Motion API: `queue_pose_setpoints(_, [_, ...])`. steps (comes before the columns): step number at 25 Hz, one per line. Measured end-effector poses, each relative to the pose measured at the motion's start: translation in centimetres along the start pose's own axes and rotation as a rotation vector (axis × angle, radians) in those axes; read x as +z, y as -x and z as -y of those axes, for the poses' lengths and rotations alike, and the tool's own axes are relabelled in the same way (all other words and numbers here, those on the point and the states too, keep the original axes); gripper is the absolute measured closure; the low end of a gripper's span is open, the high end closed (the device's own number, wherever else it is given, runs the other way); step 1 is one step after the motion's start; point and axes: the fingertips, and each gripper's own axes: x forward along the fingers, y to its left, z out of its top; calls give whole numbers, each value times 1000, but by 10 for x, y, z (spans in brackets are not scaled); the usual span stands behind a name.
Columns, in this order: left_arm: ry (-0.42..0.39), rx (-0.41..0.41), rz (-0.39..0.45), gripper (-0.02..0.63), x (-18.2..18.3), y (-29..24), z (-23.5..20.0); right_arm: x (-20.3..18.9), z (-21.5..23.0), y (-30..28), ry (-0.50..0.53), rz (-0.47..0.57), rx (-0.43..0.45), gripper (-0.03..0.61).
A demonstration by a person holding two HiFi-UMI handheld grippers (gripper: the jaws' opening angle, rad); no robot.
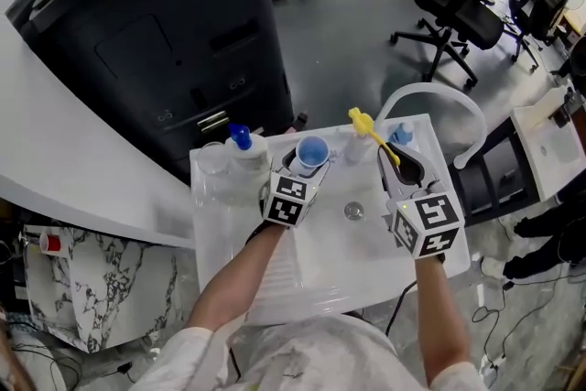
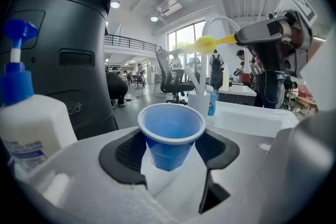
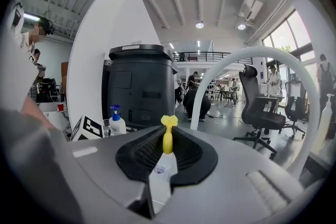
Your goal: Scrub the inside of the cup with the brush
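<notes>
Hold the cup upright and steady; bring the brush head, now at 2 o'clock of the cup, over the rim and down inside. The left claw grips the cup's wall, moderately open; the right claw clamps narrow on the brush handle.

A white sink — a pump bottle and clear jar stand left of its drain, a blue bottle beyond.
</notes>
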Motion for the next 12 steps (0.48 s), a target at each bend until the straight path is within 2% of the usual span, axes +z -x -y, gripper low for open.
queue_pose_setpoints(12, [-47, 49, 44, 319, 43, 50, 18, 13, -2, 26, 23, 44, 97, 543])
